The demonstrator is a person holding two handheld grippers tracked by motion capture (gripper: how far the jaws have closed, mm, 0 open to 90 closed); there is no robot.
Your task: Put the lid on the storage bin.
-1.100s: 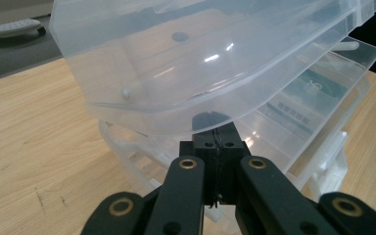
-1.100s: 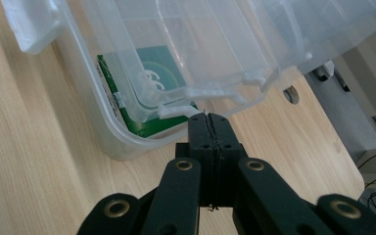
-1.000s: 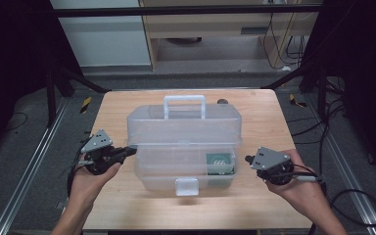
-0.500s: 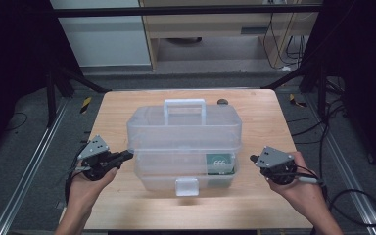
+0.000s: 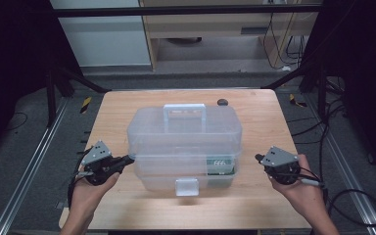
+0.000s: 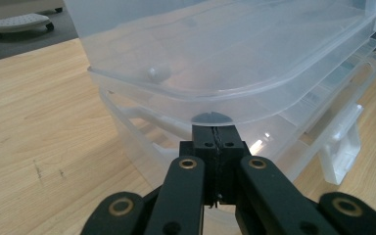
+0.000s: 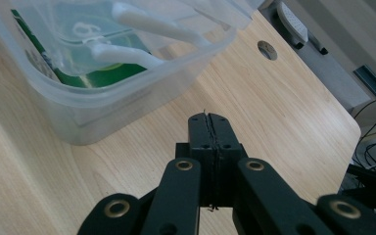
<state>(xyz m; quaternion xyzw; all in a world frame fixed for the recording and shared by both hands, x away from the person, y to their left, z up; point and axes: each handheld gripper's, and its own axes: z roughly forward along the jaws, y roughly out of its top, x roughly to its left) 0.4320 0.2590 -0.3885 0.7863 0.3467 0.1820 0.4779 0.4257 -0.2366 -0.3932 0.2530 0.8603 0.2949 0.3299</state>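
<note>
Pale wood is carrying everything: the worktop (image 5: 127,105) is sitting with dark floor and metal rails around it. Nearest the person, the two hands are coming in at the front corners. The left gripper (image 5: 127,158) is pointing inward with its fingers pressed together and holding nothing, its tip lying right at the left end of the clear storage box (image 5: 183,142), just under the overhanging lid rim as the left gripper view shows (image 6: 214,128); whether it is touching I cannot tell. The right gripper (image 5: 258,157) is hanging a little apart from the box's right end, fingers likewise closed and empty (image 7: 208,121).

The box is standing mid-worktop, its front latch (image 5: 186,186) facing the person, a green packet (image 5: 221,165) lying inside at the right, the handle (image 5: 184,112) on top. Judging by this, the work is barely starting: the lid and latch are looking unopened, so everything is remaining.

Bare wood is lying open on both sides and in front; beyond the box a small dark object (image 5: 222,102) is resting near the far edge.
</note>
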